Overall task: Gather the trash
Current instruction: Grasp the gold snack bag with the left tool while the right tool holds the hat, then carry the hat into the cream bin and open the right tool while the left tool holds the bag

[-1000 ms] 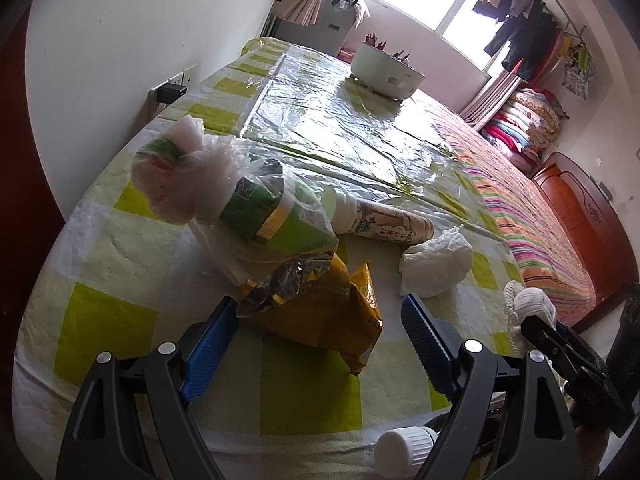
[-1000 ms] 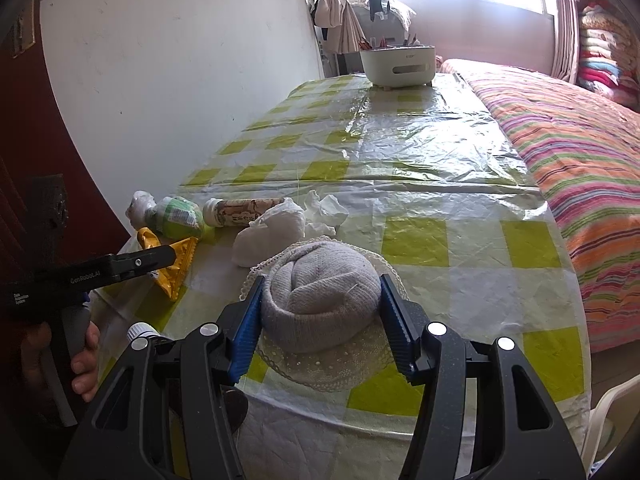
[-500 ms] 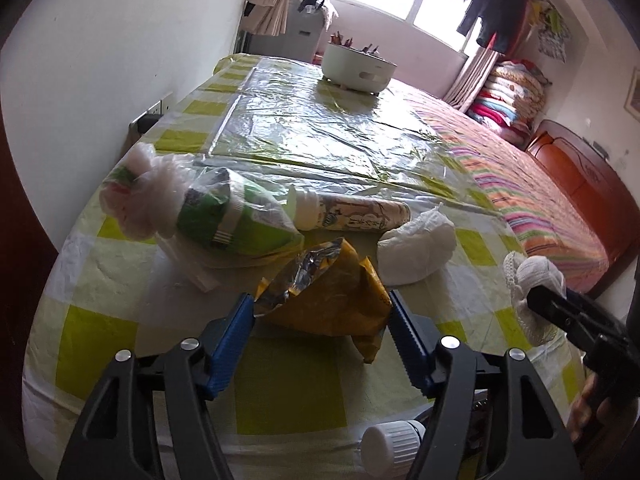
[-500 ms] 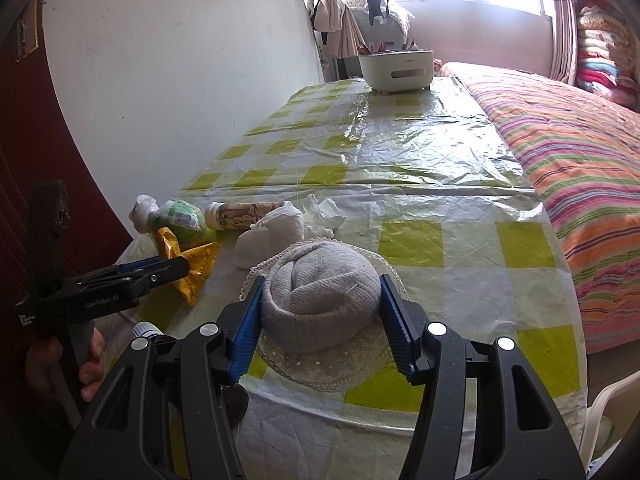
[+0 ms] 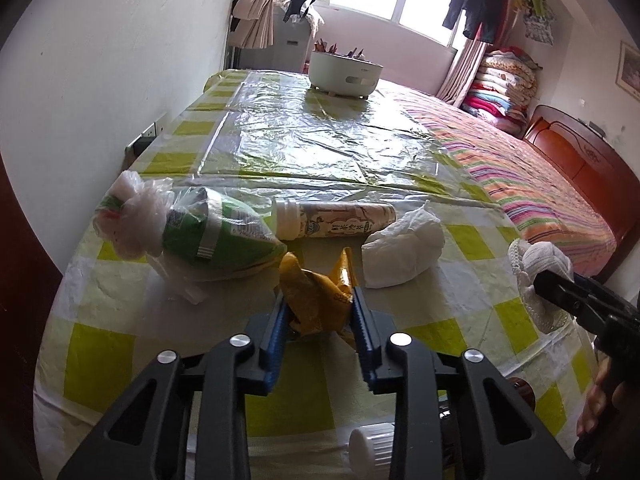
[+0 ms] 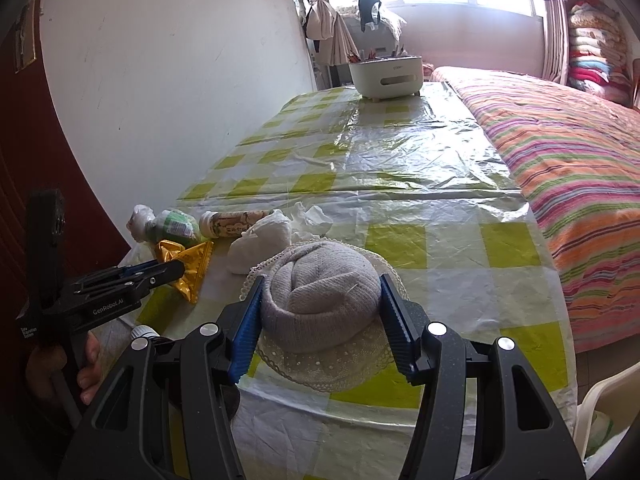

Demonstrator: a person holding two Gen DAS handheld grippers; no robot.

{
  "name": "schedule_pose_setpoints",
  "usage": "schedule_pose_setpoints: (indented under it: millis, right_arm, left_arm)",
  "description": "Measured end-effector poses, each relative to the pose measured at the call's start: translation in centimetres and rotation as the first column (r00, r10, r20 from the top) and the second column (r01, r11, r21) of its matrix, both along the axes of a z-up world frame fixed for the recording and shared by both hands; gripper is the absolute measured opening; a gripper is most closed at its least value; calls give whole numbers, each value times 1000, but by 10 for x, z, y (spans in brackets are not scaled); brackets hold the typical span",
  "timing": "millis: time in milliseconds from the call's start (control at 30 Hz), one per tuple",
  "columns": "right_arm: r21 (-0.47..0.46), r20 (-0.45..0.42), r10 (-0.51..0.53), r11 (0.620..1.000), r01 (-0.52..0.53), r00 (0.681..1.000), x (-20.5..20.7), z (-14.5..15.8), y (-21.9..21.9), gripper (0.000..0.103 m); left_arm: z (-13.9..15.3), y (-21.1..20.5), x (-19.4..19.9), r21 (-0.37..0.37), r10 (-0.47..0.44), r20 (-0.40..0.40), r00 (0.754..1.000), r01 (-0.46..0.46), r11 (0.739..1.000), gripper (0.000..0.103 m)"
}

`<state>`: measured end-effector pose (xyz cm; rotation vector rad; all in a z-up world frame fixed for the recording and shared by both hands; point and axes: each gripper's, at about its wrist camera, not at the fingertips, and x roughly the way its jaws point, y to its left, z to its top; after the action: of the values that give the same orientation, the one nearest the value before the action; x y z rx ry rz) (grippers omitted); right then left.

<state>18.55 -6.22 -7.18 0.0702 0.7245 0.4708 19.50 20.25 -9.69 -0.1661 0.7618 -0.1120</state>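
Left tongs [image 5: 318, 312] have just been closing and now pinch a yellow wrapper [image 5: 316, 300] near the counter's [image 5: 120, 344] front edge; behind it lie a green bag [image 5: 208, 236], a bottle [image 5: 332, 221] and a white wad [image 5: 404, 252]. From the right wrist, the right tongs [image 6: 320, 312] press both sides of a grey hat [image 6: 320, 292] at the front edge, the wrapper [image 6: 192, 268] toward the left corner.

light: daylight fr far window [image 5: 404, 4], blown out | glare – plastic table cover [image 5: 320, 140] | edges: fisheye warp, dark vignette
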Motion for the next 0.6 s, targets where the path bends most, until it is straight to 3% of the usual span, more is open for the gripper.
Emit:
schedule_pose_setpoints:
  millis: [333,600]
  right_arm:
    - [9,22,-25,1000,25,999,-6,6,-15,54]
    - [23,46,-91,996,90,995,-18,13,-52,54]
  left_arm:
    - [17,-8,-5,2,-4,53,999,4,1000,26]
    - [27,-30,-7,-8,-40,73,997,41,999,26]
